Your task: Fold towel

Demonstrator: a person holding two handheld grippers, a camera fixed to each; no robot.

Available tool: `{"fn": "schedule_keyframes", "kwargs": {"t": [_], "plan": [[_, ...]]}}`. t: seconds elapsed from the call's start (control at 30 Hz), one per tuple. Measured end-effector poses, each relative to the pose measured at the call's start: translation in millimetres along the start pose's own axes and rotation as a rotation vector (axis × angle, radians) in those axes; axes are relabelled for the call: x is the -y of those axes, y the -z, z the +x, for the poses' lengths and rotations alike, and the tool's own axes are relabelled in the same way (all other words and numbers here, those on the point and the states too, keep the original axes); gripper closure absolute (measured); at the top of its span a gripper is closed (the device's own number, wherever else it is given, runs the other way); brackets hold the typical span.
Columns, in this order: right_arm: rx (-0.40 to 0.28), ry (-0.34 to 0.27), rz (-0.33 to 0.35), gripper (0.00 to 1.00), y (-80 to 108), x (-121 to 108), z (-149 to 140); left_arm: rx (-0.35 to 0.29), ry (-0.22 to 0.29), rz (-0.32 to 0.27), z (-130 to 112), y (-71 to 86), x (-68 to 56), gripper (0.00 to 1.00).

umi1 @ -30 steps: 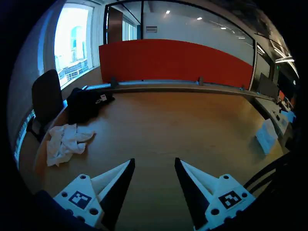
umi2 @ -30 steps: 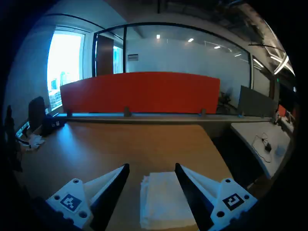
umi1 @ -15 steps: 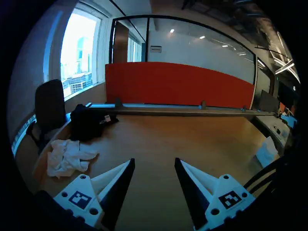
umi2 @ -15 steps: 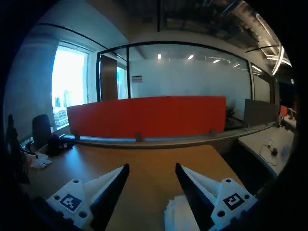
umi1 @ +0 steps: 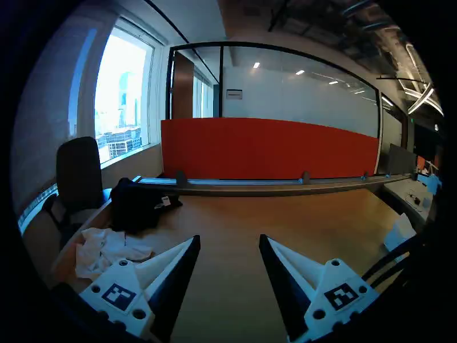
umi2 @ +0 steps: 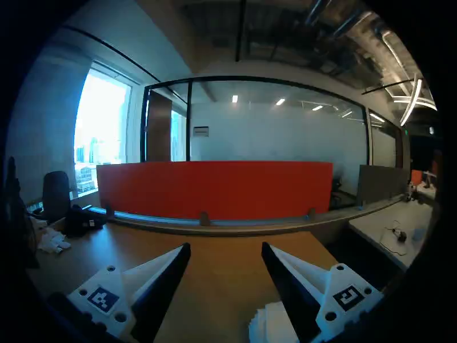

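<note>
White towel, crumpled, at desk's left end; folded stack at desk's right end. My left claw, right claw: both wide.

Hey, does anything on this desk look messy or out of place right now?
Yes. A white towel lies crumpled in a heap near the desk edge on the left, beside a dark bundle, while a neat folded stack sits by the right gripper. That gripper and the left gripper are open and empty.
</note>
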State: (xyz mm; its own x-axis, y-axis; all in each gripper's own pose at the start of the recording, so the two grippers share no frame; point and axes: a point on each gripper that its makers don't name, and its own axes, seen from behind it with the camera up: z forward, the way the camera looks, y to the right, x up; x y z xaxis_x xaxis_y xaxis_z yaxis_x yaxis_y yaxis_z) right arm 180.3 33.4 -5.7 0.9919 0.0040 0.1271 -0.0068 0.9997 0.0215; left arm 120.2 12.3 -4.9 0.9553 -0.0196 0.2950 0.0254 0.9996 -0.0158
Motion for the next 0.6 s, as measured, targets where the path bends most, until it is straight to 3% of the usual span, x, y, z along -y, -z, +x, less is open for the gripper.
{"fn": "schedule_keyframes", "kwargs": {"t": [0.6], "plan": [[-0.044, -0.018, 0.006, 0.04, -8.5, 48, 18, -0.078, 0.01, 0.014, 17, 1.8, 15.4, 0.25]]}}
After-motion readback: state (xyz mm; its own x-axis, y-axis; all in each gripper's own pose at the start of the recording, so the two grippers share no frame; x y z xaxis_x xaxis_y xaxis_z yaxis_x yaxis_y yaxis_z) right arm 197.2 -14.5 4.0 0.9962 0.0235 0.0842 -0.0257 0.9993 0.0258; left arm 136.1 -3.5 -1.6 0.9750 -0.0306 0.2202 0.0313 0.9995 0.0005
